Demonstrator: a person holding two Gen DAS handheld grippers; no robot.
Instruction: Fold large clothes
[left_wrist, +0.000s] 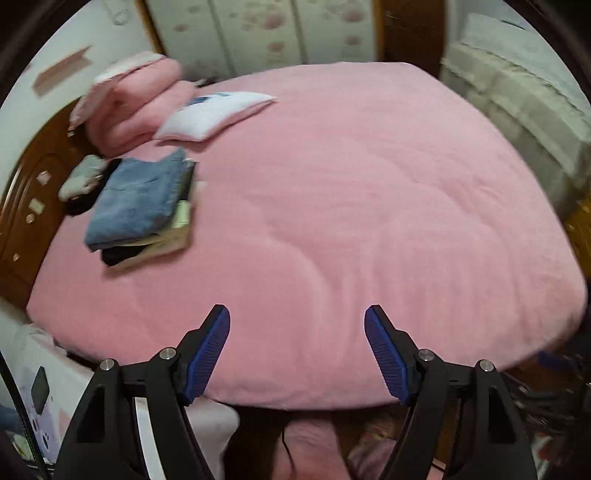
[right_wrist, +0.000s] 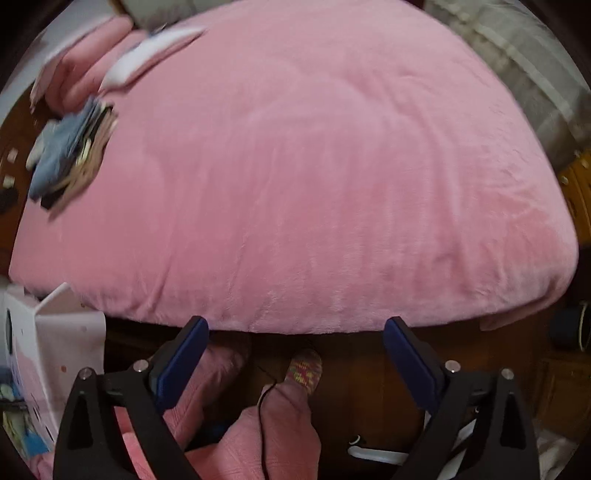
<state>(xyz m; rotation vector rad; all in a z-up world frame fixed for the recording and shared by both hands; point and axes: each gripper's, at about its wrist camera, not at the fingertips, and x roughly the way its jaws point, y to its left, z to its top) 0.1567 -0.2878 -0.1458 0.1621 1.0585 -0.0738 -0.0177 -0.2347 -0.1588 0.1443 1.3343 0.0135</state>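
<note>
A stack of folded clothes (left_wrist: 138, 206), a blue-grey garment on top of black and beige ones, lies at the left of a pink bed cover (left_wrist: 351, 206). The same stack of folded clothes (right_wrist: 70, 155) shows blurred at the upper left of the pink bed cover (right_wrist: 314, 166) in the right wrist view. My left gripper (left_wrist: 297, 314) hangs open over the bed's near edge with nothing between its blue pads. My right gripper (right_wrist: 295, 323) stands wide open, empty, over the bed's front edge and the floor below.
A rolled pink blanket (left_wrist: 136, 107) and a white pillow (left_wrist: 214, 114) lie at the bed's head by a wooden headboard (left_wrist: 26, 206). A grey quilted cover (left_wrist: 524, 110) lies at the far right. A person's pink-trousered legs and a patterned sock (right_wrist: 304, 367) stand by the bed. A white box (right_wrist: 48, 339) sits at lower left.
</note>
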